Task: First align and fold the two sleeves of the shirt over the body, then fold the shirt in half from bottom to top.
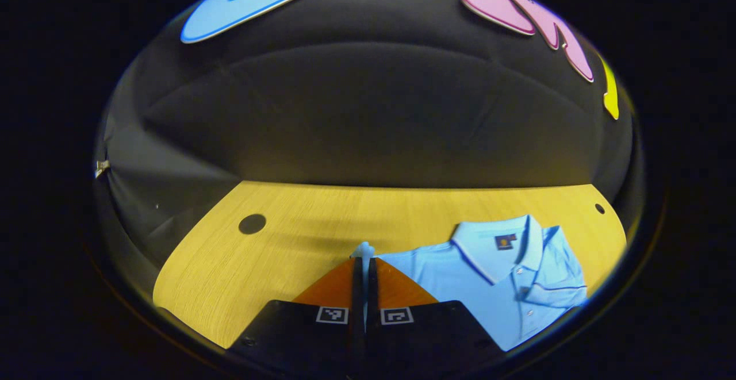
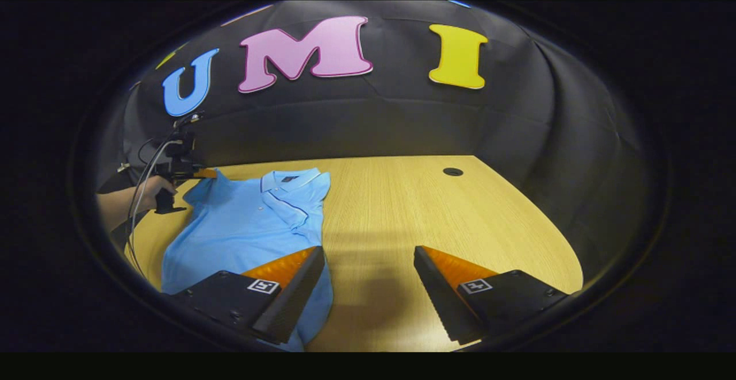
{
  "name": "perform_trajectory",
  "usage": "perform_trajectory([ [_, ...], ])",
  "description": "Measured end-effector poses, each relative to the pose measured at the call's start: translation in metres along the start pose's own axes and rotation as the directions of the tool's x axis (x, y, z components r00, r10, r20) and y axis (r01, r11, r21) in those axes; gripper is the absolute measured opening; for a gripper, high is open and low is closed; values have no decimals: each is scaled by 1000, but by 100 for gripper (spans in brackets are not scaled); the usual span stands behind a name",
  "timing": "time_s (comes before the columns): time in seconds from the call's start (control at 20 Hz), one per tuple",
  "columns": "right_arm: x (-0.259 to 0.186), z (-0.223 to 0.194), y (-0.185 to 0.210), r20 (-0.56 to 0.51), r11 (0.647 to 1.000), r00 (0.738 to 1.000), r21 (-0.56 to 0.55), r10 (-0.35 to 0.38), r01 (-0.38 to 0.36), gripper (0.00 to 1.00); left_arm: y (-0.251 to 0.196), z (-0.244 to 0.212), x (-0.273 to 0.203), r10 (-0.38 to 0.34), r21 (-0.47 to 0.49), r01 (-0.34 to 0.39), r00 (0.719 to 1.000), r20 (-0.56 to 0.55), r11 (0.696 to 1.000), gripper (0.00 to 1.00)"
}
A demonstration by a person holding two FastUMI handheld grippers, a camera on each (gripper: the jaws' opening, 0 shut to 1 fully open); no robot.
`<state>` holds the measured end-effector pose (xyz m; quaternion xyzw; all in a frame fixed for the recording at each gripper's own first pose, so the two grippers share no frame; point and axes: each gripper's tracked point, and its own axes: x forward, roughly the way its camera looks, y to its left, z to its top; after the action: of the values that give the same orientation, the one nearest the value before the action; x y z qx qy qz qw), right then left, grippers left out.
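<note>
A light blue polo shirt point(image 2: 247, 227) lies flat on the wooden table point(image 2: 402, 207), collar toward the booth wall. In the left gripper view the shirt point(image 1: 494, 279) spreads to the right, and my left gripper point(image 1: 364, 260) is shut on a small fold of the shirt's blue fabric point(image 1: 363, 249) at its left shoulder edge. The right gripper view shows that left gripper point(image 2: 208, 173), held by a hand point(image 2: 150, 191), at the shirt's far left corner. My right gripper point(image 2: 368, 256) stands open above bare table just right of the shirt, its left finger point(image 2: 305, 271) over the shirt's right edge.
The table has round cable holes point(image 1: 252, 223) point(image 2: 453, 171) near its far corners. The black cloth wall point(image 2: 402, 127) closes off the back. A cable point(image 2: 141, 184) hangs from the left gripper near the person's forearm. Bare wood lies to the shirt's right.
</note>
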<state>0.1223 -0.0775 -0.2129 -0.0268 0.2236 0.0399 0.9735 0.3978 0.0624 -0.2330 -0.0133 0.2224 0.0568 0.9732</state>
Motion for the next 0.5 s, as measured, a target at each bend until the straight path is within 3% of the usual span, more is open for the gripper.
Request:
perform_trajectory([
  [0.05, -1, 1, 0, 2, 1000, 1000, 3, -4, 4, 98, -18, 6, -5, -31, -5, 31, 1000, 4, 1000, 1],
  [0.1, -3, 0, -1, 2, 1000, 1000, 8, -7, 7, 98, -40, 9, -11, -77, -11, 77, 997, 4, 997, 6],
  [0.25, -21, -8, -2, -3, 1000, 1000, 23, -13, 13, 96, -119, 11, -37, -260, -59, 260, 965, -9, 964, 8],
  [0.4, -34, -14, 3, -10, 999, 1000, 38, -15, 15, 98, -169, 6, -67, -401, -130, 393, 915, -44, 910, 18],
  [0.45, -38, -15, 5, -11, 999, 1000, 37, -14, 15, 98, -172, 6, -77, -419, -136, 410, 907, -44, 902, 40],
  [0.5, -44, -18, 9, -12, 999, 1000, 34, -12, 13, 99, -169, 7, -87, -418, -130, 410, 908, -36, 903, 37],
])
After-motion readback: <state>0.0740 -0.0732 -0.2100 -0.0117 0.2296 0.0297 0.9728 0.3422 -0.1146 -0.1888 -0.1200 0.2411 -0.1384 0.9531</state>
